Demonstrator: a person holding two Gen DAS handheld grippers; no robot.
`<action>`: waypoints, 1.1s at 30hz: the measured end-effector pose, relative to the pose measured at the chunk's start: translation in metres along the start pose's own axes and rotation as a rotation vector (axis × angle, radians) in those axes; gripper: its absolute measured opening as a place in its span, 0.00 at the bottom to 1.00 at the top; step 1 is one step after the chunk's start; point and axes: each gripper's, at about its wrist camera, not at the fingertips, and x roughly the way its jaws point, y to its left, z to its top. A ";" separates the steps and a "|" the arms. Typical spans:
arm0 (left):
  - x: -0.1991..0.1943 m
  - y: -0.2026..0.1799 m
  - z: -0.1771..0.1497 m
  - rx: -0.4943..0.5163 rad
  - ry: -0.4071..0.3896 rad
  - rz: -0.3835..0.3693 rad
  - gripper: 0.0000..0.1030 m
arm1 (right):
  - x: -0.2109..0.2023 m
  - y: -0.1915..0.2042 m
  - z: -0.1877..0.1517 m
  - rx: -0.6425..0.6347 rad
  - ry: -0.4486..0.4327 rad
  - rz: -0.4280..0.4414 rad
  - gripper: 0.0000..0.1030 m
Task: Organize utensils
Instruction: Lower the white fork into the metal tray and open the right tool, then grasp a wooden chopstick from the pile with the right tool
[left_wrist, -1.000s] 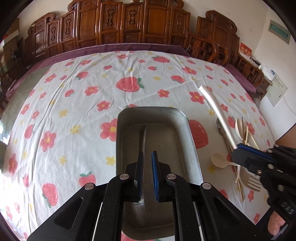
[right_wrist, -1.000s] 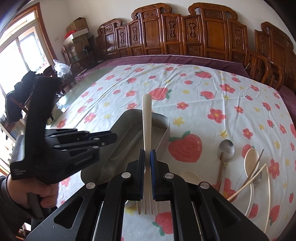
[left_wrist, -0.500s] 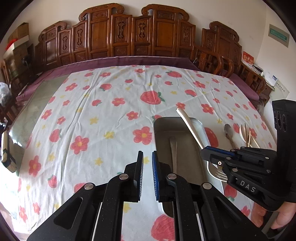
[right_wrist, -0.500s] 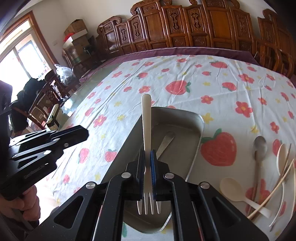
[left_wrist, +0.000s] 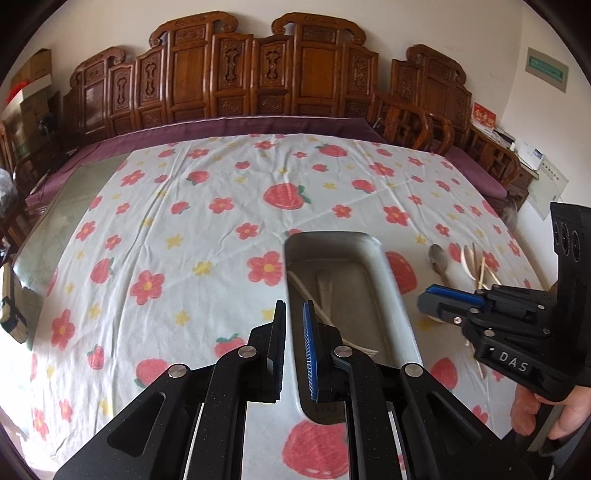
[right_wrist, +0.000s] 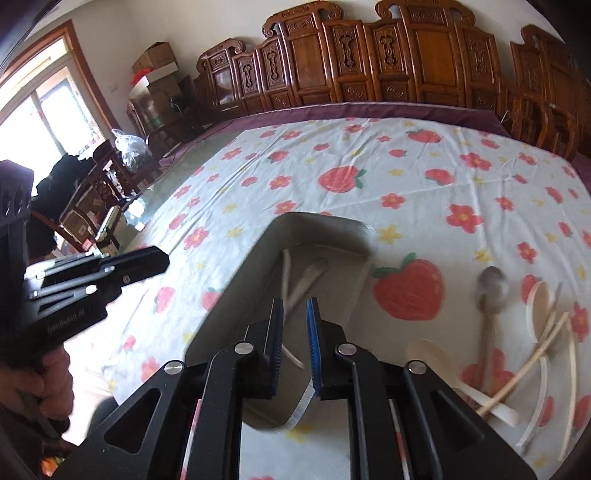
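A grey metal tray (left_wrist: 391, 280) (right_wrist: 258, 258) lies on the strawberry tablecloth. In it lie a cream fork (left_wrist: 301, 286) (right_wrist: 286, 273) and a metal utensil (left_wrist: 324, 282) (right_wrist: 312, 273). My right gripper (right_wrist: 294, 332) is open and empty just above the tray's near half; it also shows in the left wrist view (left_wrist: 434, 301). My left gripper (left_wrist: 294, 325) hangs over the tray's left rim, its jaws a narrow gap apart, holding nothing. To the right of the tray lie a metal spoon (right_wrist: 493, 295) (left_wrist: 439, 258), cream spoons (right_wrist: 430, 354) and chopsticks (right_wrist: 524, 373).
Carved wooden chairs (left_wrist: 258, 81) line the table's far side. A purple cloth edge (left_wrist: 221, 127) borders the tablecloth. At the left in the right wrist view stand more chairs and clutter (right_wrist: 110, 166) by a window.
My right gripper has opened and dropped the cream fork into the tray. My left gripper has drifted left, so the tray now sits at its right.
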 end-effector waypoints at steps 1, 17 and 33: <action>-0.002 -0.006 0.000 0.010 -0.004 -0.009 0.08 | -0.011 -0.008 -0.005 -0.015 -0.005 -0.016 0.15; -0.002 -0.108 -0.009 0.121 -0.003 -0.135 0.15 | -0.097 -0.162 -0.085 0.006 0.013 -0.274 0.15; 0.030 -0.186 -0.031 0.216 0.078 -0.186 0.17 | -0.070 -0.237 -0.120 0.083 0.098 -0.327 0.35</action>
